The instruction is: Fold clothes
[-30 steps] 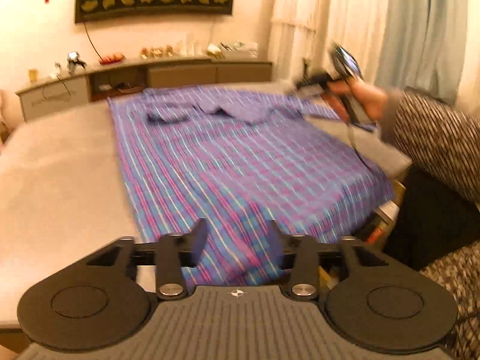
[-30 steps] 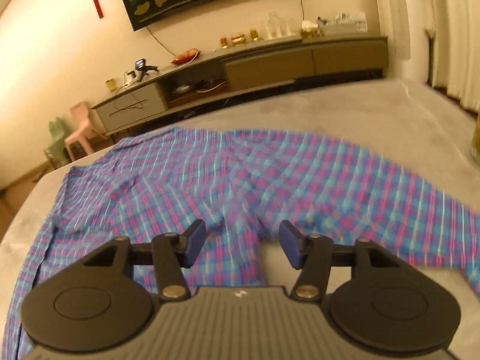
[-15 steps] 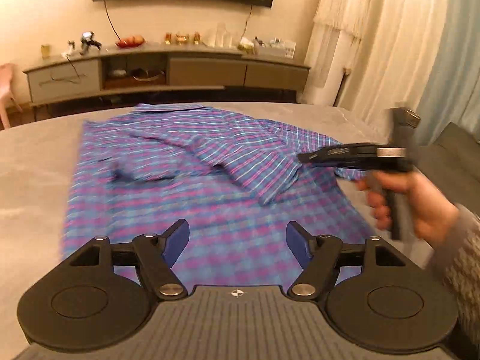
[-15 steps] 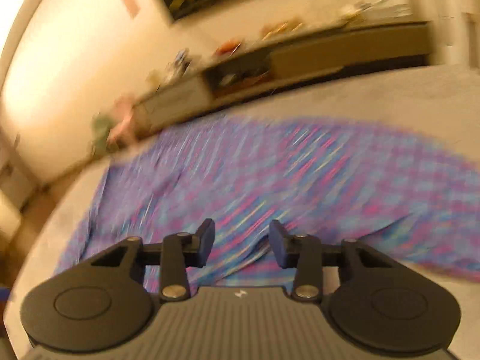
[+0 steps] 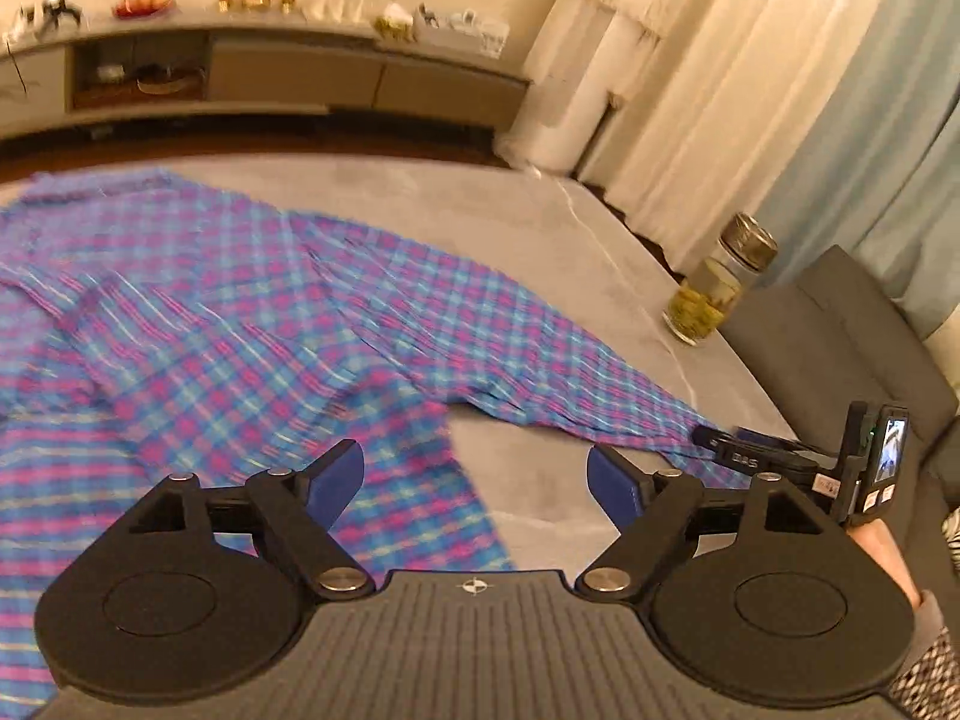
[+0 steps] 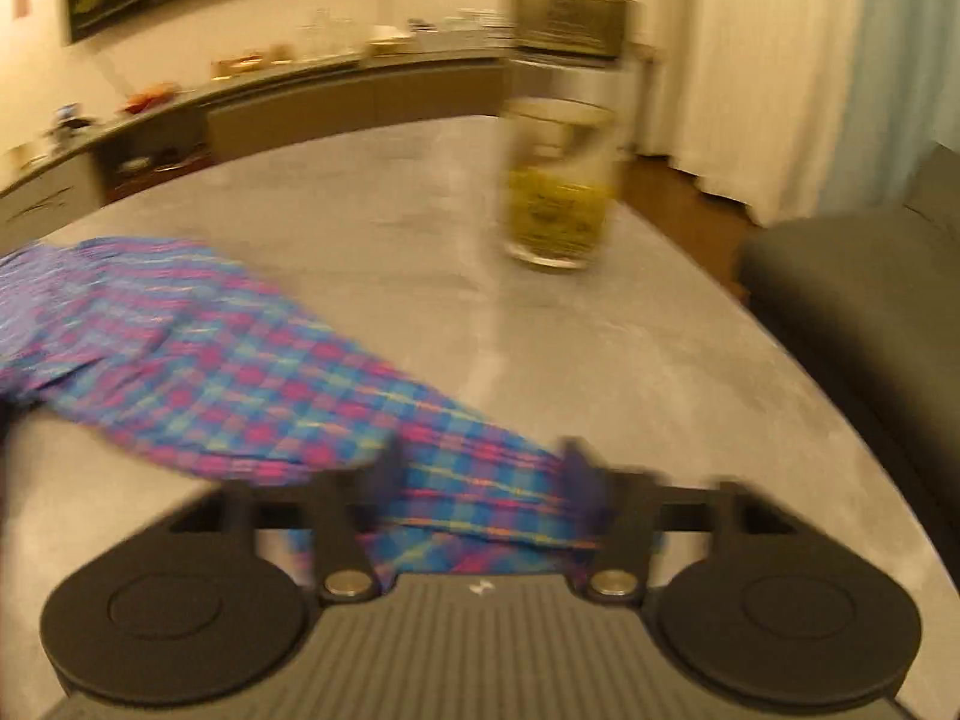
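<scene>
Left-wrist view: I see the plaid shirt (image 5: 228,324) spread mostly flat on the grey table (image 5: 540,228), one sleeve (image 5: 528,360) stretched out toward the right tongs (image 5: 717,447), no fold made yet by my reading. My left tongs (image 5: 477,480) hang wide open and empty above the hem, having just been opening. My right tongs (image 6: 480,480) have just been closing on the sleeve end (image 6: 480,501); blur hides whether they pinch it. A jar (image 6: 558,180) stands nearby.
</scene>
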### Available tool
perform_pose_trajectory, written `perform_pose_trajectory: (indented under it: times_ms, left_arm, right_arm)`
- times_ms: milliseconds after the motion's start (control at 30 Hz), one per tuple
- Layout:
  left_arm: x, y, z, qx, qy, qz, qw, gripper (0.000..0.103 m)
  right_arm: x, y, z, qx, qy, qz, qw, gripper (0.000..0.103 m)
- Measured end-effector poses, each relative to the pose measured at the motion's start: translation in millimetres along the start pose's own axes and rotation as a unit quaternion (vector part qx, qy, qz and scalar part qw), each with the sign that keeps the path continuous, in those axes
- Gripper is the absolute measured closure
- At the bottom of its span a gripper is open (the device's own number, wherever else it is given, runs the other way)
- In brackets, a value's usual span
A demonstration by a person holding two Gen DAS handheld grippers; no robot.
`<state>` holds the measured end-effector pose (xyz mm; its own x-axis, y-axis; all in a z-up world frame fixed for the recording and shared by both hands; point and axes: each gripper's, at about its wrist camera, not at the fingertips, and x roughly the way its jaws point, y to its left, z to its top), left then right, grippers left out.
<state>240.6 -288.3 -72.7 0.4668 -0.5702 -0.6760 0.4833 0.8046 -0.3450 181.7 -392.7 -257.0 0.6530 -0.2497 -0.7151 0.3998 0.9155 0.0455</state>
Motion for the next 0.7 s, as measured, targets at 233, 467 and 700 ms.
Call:
perform_pose_trajectory:
  times_ms: [233,467,700]
  left_arm:
    - [14,-8,16,-0.045,-0.008,-0.037,0.9983,0.015]
    - [30,-7,14,-0.075,0.008,-0.038,0.9965,0.015]
    - [52,-3,16,-0.101,0.020,-0.043,0.9937,0.015]
  right_arm:
    - [-41,18,15,0.058,-0.045,0.180,0.981,0.103]
    - [-14,5,12,0.038,-0.050,0.011,0.998,0.036]
    - [12,35,8,-0.034,-0.008,0.040,0.999,0.074]
